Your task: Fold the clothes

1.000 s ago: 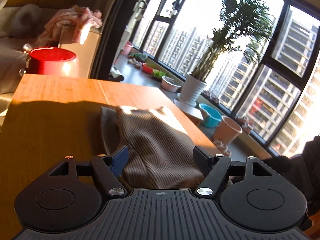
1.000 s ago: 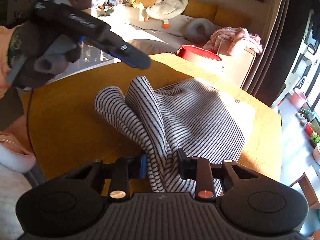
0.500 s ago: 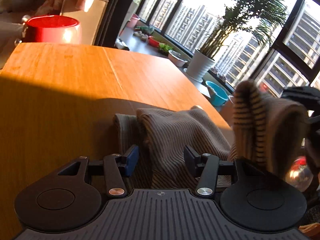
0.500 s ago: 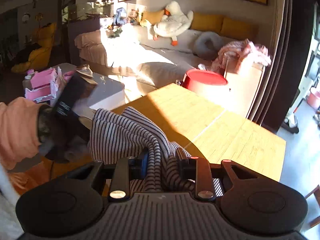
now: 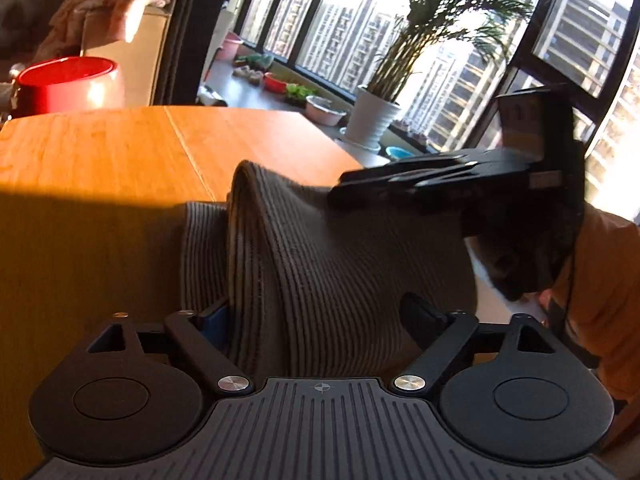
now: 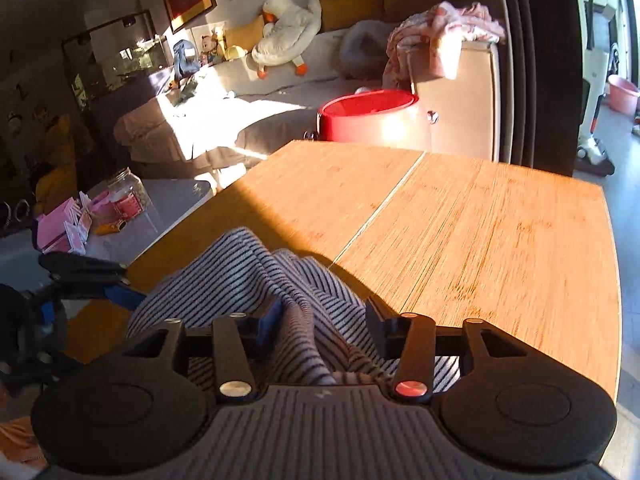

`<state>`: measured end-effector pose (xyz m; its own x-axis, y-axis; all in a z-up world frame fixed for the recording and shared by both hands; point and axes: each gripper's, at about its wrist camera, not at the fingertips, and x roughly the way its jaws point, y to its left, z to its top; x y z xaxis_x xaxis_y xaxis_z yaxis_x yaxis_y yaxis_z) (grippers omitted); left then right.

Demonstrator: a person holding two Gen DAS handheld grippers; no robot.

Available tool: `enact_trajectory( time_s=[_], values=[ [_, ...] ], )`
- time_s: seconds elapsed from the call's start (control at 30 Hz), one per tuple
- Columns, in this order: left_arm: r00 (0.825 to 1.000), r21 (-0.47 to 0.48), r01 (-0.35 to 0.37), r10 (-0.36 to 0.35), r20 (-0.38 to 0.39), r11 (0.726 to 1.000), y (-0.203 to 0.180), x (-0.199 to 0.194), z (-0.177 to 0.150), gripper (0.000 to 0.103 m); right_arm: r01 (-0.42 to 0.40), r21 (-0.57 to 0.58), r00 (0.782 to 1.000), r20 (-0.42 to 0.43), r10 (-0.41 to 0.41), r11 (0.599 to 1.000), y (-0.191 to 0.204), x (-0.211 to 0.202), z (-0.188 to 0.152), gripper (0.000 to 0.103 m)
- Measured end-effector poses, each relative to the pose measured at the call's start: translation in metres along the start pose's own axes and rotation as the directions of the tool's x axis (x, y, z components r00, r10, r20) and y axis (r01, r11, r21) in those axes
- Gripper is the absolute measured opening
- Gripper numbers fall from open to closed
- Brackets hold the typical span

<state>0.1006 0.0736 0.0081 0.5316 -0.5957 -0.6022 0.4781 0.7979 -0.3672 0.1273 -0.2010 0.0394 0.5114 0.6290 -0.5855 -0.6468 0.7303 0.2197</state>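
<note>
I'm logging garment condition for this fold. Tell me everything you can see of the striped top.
The striped top is a soft ribbed knit with thin dark and pale stripes. It lies bunched and partly lifted near the close edge of the wooden table, a fold standing up in a ridge. The left gripper and right gripper both have cloth between wide-set fingers; neither looks clamped. Its full shape, sleeves and neckline are hidden.

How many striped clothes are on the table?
1. A single striped garment lies bunched at the near edge of the table, between the fingers of both the left gripper and right gripper. Its folds might hide something more.
</note>
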Motion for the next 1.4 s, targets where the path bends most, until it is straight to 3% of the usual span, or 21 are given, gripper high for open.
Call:
enact_trajectory(
  time_s=[0.13,0.27,0.33,0.4,0.53,0.7,0.87,1.03,1.1,1.2,1.23,1.27,1.3,1.4],
  values=[
    [1.000,-0.068,-0.008,0.008,-0.001,0.998,0.006,0.007,-0.001,0.077,0.087,0.015,0.983,0.162,-0.088,0.996,0.007,-0.050,-0.010,0.064],
    [1.000,-0.072,-0.022,0.022,-0.003,0.997,0.006,0.006,-0.001,0.076,0.127,0.086,0.967,0.211,-0.142,0.988,0.007,-0.085,-0.052,0.064],
    [1.000,-0.074,-0.025,0.024,-0.004,0.997,0.006,0.006,-0.001,0.076,0.112,0.140,0.966,0.215,-0.140,0.984,0.006,-0.089,-0.069,0.059],
    [1.000,-0.078,-0.028,0.028,-0.008,0.997,0.005,0.005,-0.001,0.076,0.085,0.183,0.968,0.217,-0.124,0.979,0.006,-0.090,-0.081,0.033],
    [0.999,-0.094,-0.038,0.037,-0.011,0.995,0.005,0.003,-0.001,0.075,0.092,0.145,0.963,0.239,-0.125,0.985,0.015,-0.082,-0.067,0.027],
    [0.999,-0.131,-0.030,0.033,0.022,0.991,0.009,-0.005,-0.002,0.078,0.234,0.195,0.962,0.091,-0.256,0.952,-0.008,-0.028,-0.058,0.028],
    [0.997,-0.058,-0.037,0.041,0.070,0.998,0.000,-0.023,-0.003,0.076,0.243,0.273,0.954,0.110,-0.280,0.931,-0.021,-0.023,-0.071,0.040],
    [0.998,-0.083,-0.021,0.026,0.053,0.996,0.014,-0.022,-0.014,0.074,0.221,0.289,0.939,0.196,-0.284,0.931,-0.009,-0.054,-0.081,0.047],
    [0.999,-0.094,-0.013,0.017,0.043,0.995,0.017,-0.017,-0.014,0.064,0.182,0.277,0.939,0.236,-0.251,0.943,0.001,-0.065,-0.086,0.054],
    [0.998,-0.110,-0.006,0.013,0.063,0.994,0.016,-0.012,-0.007,0.056,0.171,0.247,0.947,0.225,-0.228,0.954,0.008,-0.058,-0.087,0.062],
    [0.998,-0.119,-0.004,0.012,0.068,0.993,0.015,-0.013,-0.005,0.052,0.173,0.247,0.949,0.216,-0.228,0.954,0.008,-0.053,-0.086,0.061],
    [0.997,-0.124,0.003,0.007,0.081,0.992,0.013,-0.016,-0.001,0.046,0.159,0.250,0.951,0.220,-0.215,0.955,0.008,-0.052,-0.081,0.037],
    [0.995,-0.123,0.010,0.002,0.098,0.992,0.011,-0.020,0.003,0.044,0.143,0.253,0.953,0.225,-0.202,0.957,0.009,-0.051,-0.076,0.022],
    [0.989,-0.109,-0.015,0.031,0.145,0.994,0.011,-0.027,0.020,0.037,0.096,0.259,0.938,0.298,-0.174,0.961,0.005,-0.062,-0.049,0.016]
  ],
)
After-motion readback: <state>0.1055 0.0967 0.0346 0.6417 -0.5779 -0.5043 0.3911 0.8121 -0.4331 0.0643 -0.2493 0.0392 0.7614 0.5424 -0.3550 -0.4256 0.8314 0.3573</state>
